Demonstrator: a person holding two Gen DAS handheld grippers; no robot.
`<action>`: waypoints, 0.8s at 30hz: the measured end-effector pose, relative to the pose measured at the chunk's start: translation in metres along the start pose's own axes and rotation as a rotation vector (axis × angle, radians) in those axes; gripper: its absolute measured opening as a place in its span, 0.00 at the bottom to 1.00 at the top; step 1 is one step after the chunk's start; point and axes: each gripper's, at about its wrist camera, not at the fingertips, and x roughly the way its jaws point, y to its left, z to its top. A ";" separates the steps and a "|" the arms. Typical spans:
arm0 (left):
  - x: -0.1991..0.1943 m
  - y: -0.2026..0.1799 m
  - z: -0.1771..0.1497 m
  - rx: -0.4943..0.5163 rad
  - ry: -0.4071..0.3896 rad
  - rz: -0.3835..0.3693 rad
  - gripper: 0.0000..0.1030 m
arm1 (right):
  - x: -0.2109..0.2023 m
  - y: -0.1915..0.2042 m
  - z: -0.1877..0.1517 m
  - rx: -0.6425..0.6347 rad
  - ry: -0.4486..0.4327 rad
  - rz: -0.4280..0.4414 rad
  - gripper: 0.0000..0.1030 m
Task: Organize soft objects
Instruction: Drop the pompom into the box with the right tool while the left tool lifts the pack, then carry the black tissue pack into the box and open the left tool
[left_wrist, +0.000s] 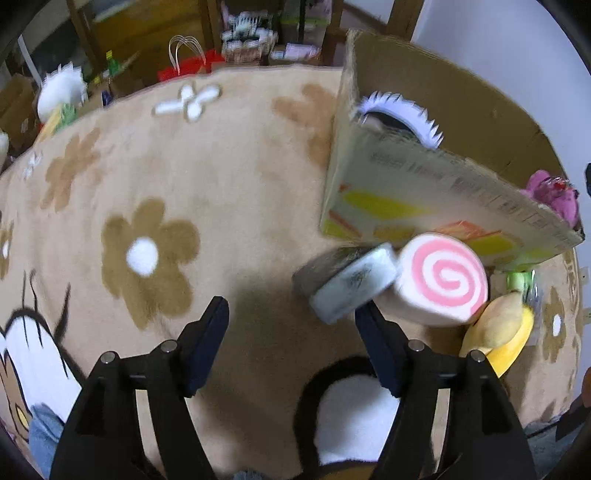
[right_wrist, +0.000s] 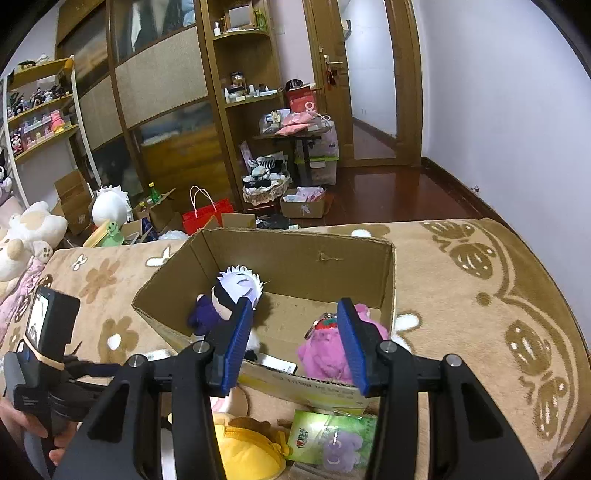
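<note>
In the left wrist view my left gripper (left_wrist: 291, 325) stands open over the beige flower rug, nothing between its pads. Just past its right fingertip (left_wrist: 369, 321) lie a blurred grey round plush (left_wrist: 351, 284) and a pink-swirl roll plush (left_wrist: 443, 280), against the cardboard box (left_wrist: 406, 184). A yellow plush (left_wrist: 498, 332) lies to their right. In the right wrist view my right gripper (right_wrist: 295, 332) hovers open and empty above the box's near wall (right_wrist: 314, 387). Inside the box are a white-haired doll (right_wrist: 229, 295) and a pink plush (right_wrist: 328, 354).
In front of the box lie the yellow plush (right_wrist: 243, 450) and a green packet with a small purple plush (right_wrist: 332, 439). A hand holds the left gripper's body (right_wrist: 48, 332) at the left. Shelves, bags and boxes crowd the floor beyond the rug (right_wrist: 480, 295).
</note>
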 end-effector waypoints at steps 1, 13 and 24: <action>-0.001 -0.002 0.001 0.009 -0.009 -0.003 0.70 | -0.001 0.000 0.000 -0.001 -0.001 -0.002 0.48; 0.008 -0.018 0.018 0.097 -0.042 -0.023 0.69 | -0.003 0.002 -0.001 -0.017 0.003 -0.006 0.48; -0.025 -0.020 0.007 0.132 -0.162 -0.033 0.31 | -0.017 0.001 0.002 -0.009 -0.039 0.000 0.69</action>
